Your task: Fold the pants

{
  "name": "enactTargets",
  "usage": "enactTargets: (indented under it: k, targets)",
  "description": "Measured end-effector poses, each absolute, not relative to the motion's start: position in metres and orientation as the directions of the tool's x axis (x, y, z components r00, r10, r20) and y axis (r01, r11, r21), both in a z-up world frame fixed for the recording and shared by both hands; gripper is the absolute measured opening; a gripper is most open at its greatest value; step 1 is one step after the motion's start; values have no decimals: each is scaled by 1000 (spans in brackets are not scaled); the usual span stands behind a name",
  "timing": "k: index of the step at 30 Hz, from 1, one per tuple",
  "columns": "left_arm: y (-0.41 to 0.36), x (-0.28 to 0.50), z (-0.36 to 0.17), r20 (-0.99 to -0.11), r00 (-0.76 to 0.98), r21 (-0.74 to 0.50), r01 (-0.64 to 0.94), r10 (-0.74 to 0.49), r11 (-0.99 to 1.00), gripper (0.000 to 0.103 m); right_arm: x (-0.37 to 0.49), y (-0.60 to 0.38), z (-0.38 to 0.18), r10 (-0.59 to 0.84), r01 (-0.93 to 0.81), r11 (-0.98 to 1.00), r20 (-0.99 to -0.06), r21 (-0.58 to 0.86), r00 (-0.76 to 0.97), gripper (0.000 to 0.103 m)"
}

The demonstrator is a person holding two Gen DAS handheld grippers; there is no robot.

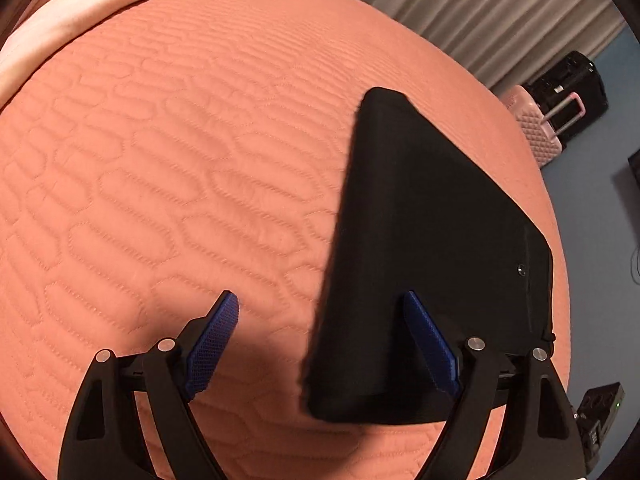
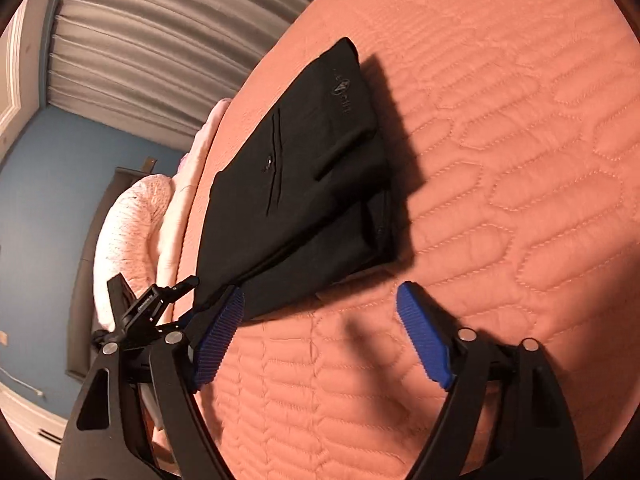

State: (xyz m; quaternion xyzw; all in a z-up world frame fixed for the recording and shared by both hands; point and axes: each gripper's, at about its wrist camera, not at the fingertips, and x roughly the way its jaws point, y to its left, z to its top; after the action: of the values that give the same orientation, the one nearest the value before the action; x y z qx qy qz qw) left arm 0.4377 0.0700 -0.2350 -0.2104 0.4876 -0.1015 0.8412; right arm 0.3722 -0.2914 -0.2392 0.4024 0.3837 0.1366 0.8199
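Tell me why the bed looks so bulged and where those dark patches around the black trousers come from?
Left wrist view: the fisheye lens bows the orange quilt into a dome, and the near edge of the black pants is smeared by blur. Right wrist view: same bulge; hard side light makes the pants throw a sharp shadow on the quilt.

Quilted orange bedspread (image 1: 160, 160), grey curtain (image 1: 460, 4), pink suitcase (image 1: 532, 128), black suitcase (image 1: 568, 84).

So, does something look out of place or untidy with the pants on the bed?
Nothing stands out. The black pants lie folded in a compact stack on the orange quilt, with no loose leg trailing. Both grippers are open and hold nothing.
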Motion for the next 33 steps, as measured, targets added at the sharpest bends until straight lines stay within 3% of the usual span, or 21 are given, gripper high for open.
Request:
enactTargets:
  k: [5, 8, 14, 17, 26, 30, 32, 33]
  targets:
    - [41, 465, -243, -742, 415, -552, 70, -527, 831, 83, 386, -291, -242, 550, 104, 539, -442, 836, 708, 87]
    - [38, 470, -241, -726, 439, -582, 15, -529, 813, 90, 385, -292, -244, 543, 116, 475, -394, 872, 741, 87]
    - [47, 473, -247, -698, 446, -644, -48, -560, 764, 91, 366, -292, -250, 539, 104, 429, -346, 897, 768, 87]
    - [47, 471, -245, -703, 442, -639, -48, -557, 768, 91, 379, -291, -250, 521, 118, 420, -346, 900, 781, 87]
    - [48, 466, -240, -635, 456, -693, 18, -623, 720, 91, 417, -299, -251, 602, -2, 325, -205, 946, 772, 87]
    - [35, 478, -243, -679, 430, -645, 38, -595, 763, 91, 439, -299, -253, 632, 0, 330, -221, 944, 743, 86]
    - [35, 480, -245, -682, 442, -641, 23, -584, 767, 91, 444, -294, -249, 602, 21, 405, -283, 914, 747, 76]
    - [36, 479, -245, -679, 452, -643, 15, -578, 766, 91, 447, -292, -248, 582, 44, 455, -335, 889, 741, 51]
